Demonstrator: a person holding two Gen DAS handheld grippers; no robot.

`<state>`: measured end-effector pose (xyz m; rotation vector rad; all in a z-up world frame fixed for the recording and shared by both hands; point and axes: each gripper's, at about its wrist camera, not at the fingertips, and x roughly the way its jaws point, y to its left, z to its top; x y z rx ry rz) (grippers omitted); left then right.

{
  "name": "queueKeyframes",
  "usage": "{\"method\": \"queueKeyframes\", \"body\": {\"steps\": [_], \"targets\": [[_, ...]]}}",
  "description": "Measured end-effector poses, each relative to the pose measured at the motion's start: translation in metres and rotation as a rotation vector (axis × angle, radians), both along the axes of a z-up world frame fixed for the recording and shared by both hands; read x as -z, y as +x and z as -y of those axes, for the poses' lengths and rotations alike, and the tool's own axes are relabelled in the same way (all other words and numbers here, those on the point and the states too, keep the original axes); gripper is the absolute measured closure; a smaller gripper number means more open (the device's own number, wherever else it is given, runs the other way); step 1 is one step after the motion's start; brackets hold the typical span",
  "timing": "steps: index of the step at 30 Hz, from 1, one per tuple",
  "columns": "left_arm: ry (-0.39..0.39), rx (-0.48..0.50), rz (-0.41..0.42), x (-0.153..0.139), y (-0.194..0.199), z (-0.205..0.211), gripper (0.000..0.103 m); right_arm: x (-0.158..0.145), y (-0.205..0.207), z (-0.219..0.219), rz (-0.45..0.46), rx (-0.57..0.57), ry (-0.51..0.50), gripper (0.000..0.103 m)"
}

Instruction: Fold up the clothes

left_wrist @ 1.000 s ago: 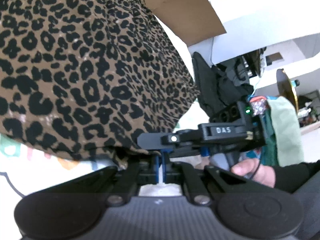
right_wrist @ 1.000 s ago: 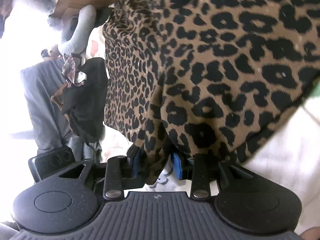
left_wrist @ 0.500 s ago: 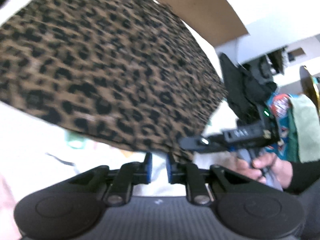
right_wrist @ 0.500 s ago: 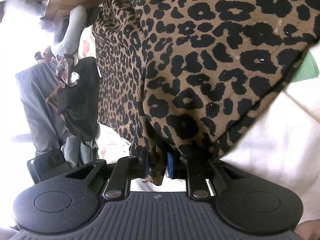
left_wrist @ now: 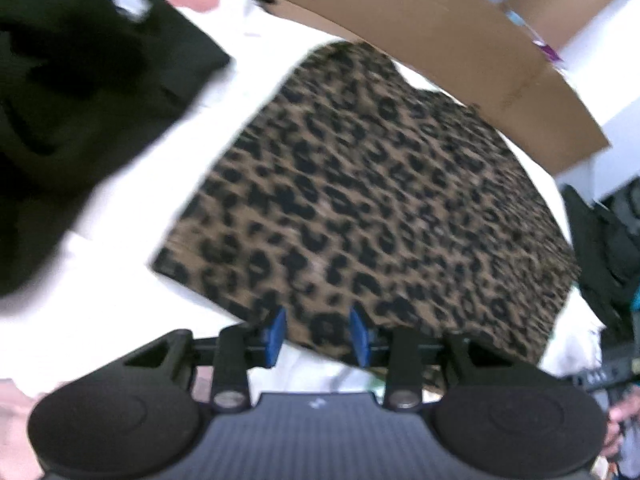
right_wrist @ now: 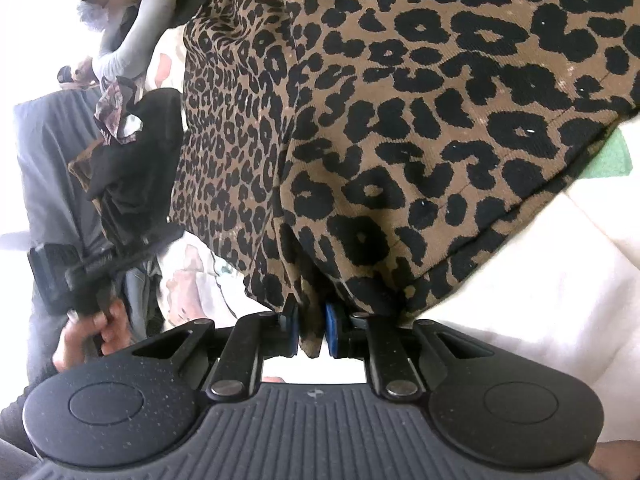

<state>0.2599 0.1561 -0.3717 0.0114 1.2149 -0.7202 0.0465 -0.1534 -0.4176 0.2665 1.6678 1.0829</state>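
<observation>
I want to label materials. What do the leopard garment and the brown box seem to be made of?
The leopard garment looks like a matte, fine-ribbed woven or knit cloth; it drapes in soft folds. The brown box looks like plain cardboard: dull tan, with a creased flap.

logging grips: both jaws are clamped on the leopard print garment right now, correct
Not quite. Only the right gripper is clamped on the leopard print garment, as the right wrist view shows. In the left wrist view the left gripper has its jaws apart, the hem between them.
</observation>
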Motion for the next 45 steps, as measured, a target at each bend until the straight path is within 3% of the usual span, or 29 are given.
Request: {"method": "queueKeyframes", "body": {"steps": [3,7,9,15,24,29,34,38,45], "targets": [[0.038,-0.031,0.036,-0.003,0.009,-0.009,0.050,-0.001,0.000,0.000,0.015,-0.012,-0.001,0.085],[0.087,-0.062,0.081,-0.005,0.019,-0.020,0.048,0.000,-0.001,0.000,0.029,-0.022,-0.005,0.088],[0.106,-0.079,0.091,-0.003,0.020,-0.024,0.041,0.001,-0.001,0.000,0.033,-0.028,-0.007,0.089],[0.154,-0.078,0.101,0.006,0.022,-0.024,0.040,-0.001,-0.001,0.000,0.062,-0.046,-0.004,0.090],[0.148,-0.119,0.136,0.000,0.028,-0.028,0.039,-0.002,-0.001,0.001,0.077,-0.064,-0.003,0.091],[0.128,-0.164,0.155,0.006,0.038,-0.031,0.042,-0.001,-0.001,0.001,0.078,-0.063,-0.005,0.091],[0.115,-0.179,0.154,0.017,0.046,-0.029,0.051,0.000,-0.001,0.001,0.085,-0.066,-0.006,0.092],[0.112,-0.163,0.132,0.030,0.046,-0.021,0.064,-0.003,0.000,0.002,0.107,-0.068,-0.008,0.092],[0.115,-0.154,0.144,0.032,0.043,-0.022,0.062,-0.005,0.001,0.003,0.124,-0.077,0.000,0.099]]}}
